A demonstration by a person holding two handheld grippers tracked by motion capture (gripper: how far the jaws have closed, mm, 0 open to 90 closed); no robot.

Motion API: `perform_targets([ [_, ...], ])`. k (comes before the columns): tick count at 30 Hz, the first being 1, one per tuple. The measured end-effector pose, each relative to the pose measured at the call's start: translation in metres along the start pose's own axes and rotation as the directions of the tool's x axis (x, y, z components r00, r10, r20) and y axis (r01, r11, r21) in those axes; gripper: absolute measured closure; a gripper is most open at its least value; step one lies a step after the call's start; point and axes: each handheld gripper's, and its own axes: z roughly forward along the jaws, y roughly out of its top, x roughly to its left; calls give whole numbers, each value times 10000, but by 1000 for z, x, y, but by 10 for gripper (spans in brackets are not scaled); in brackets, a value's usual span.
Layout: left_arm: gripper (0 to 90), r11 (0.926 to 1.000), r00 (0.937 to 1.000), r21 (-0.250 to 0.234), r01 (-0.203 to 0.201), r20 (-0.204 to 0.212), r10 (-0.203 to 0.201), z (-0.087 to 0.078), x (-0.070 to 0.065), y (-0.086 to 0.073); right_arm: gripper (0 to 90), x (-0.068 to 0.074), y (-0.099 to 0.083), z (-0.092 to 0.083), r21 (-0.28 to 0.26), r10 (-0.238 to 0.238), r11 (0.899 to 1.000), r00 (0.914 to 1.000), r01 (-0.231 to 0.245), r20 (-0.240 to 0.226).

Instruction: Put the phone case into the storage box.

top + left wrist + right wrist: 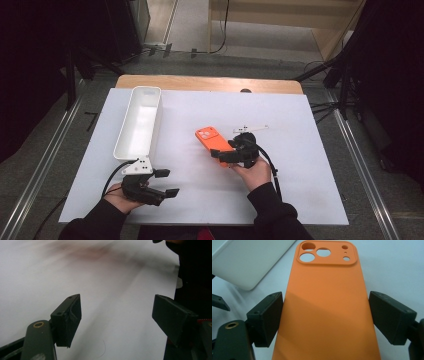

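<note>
1. Right gripper (pixel 224 151): jaws clamped on both long sides of the orange phone case (pixel 212 139), near the desk's (pixel 300 150) middle.
2. Left gripper (pixel 166 183): jaws apart, nothing between, near the front edge.
3. White tray (pixel 140 122): left side.

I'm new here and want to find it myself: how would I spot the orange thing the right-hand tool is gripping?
Find the white sheet covering the table, then the long white tray at its left. Just right of the tray, the right gripper clamps a flat orange phone case, its long edges between the jaws. It is the table's sole orange item, with round camera holes.
</note>
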Motion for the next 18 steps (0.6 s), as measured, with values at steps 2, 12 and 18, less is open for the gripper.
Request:
perform_targets([
  [2,239,10000,10000,36,23,90,-23,2,-1,1,143,-2,1,-3,-89,52,9999,10000,-53,-47],
  [12,238,9984,9982,-10,558,222,-558,11,0,14,142,-9,0,-10,4,213,9998,9996,-213,-190],
  [18,236,9962,9958,-15,876,255,-876,16,0,26,143,-12,-3,-14,-71,283,9996,9993,-284,-236],
])
